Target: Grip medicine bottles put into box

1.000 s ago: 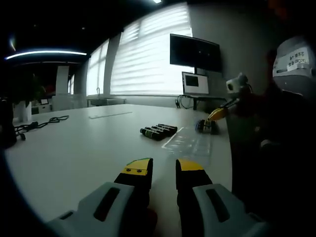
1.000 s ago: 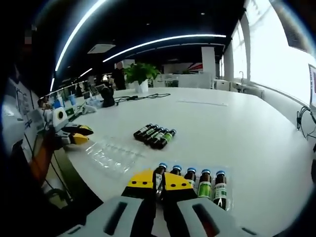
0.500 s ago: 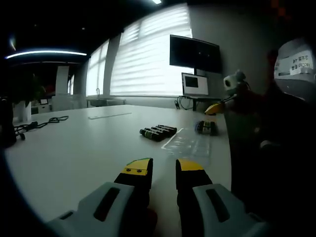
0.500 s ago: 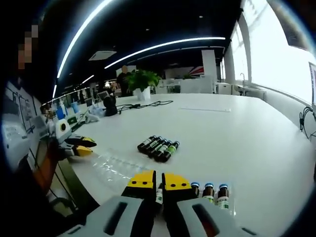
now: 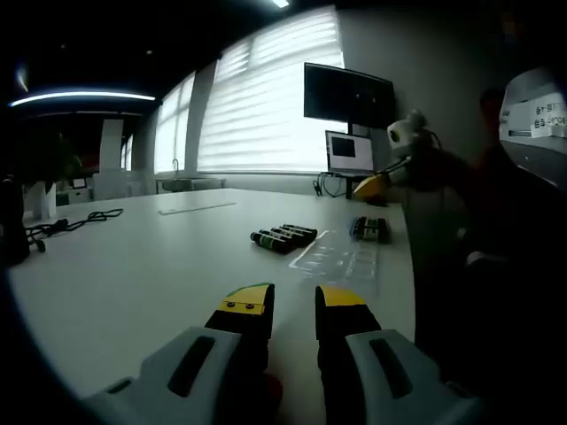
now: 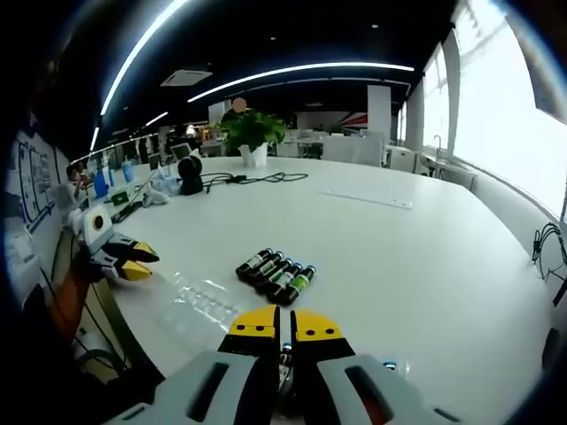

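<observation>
Your right hand-held gripper (image 6: 285,332) has lifted off the desk (image 6: 425,266), jaws nearly closed on a small bottle (image 6: 283,356). Four loose bottles (image 6: 275,274) lie beside the clear tray (image 6: 199,301). Your left hand-held gripper (image 5: 292,305) stays open, empty.

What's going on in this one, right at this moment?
A person holds a claw in each hand over a white table. The right claw is shut on a small medicine bottle and held above the table. The left claw is open and holds nothing. A row of bottles lies loose on the table beside a clear plastic tray.
</observation>
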{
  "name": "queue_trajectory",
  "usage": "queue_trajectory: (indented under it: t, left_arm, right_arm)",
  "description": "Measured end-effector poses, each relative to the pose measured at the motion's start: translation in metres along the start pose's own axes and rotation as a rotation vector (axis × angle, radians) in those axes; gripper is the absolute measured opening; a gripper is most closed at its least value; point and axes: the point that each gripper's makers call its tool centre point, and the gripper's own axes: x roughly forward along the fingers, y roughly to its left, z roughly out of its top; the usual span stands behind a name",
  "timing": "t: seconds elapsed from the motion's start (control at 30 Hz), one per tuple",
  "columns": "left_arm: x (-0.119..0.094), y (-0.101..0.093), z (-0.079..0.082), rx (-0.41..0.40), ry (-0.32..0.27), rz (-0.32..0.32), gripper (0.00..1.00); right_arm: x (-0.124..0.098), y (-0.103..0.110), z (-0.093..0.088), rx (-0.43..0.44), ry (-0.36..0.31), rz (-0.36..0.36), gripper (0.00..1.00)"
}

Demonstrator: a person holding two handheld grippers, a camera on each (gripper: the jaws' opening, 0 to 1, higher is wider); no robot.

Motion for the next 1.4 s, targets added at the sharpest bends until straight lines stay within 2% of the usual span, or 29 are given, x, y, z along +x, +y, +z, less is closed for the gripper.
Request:
queue_trajectory:
  t: [0.5, 0.57, 0.8, 0.9, 1.07, 1.17, 1.4]
  left_arm:
    - [-0.001, 0.001, 0.001, -0.003, -0.008, 0.000, 0.13]
    - [-0.001, 0.001, 0.001, -0.001, -0.008, 0.000, 0.13]
    - [-0.001, 0.001, 0.002, -0.007, -0.012, -0.004, 0.13]
    - [-0.001, 0.001, 0.002, -0.007, -0.014, -0.004, 0.13]
    - [-0.001, 0.001, 0.002, -0.008, -0.013, -0.003, 0.13]
    - [-0.001, 0.000, 0.003, -0.009, -0.015, -0.003, 0.13]
    - [-0.002, 0.000, 0.003, -0.010, -0.018, -0.005, 0.13]
  right_arm:
    - [0.046, -0.007, 0.011, -0.071, 0.078, -0.062, 0.04]
    - [0.053, -0.012, 0.010, -0.097, 0.080, -0.100, 0.06]
    - [0.075, -0.010, 0.002, -0.049, 0.114, -0.106, 0.06]
    - [0.081, -0.012, -0.005, -0.039, 0.154, -0.122, 0.06]
    - [0.086, -0.014, -0.005, -0.010, 0.140, -0.165, 0.06]
    - [0.091, -0.013, -0.008, 0.027, 0.141, -0.164, 0.06]
    - [0.091, -0.021, -0.009, 0.081, 0.107, -0.220, 0.06]
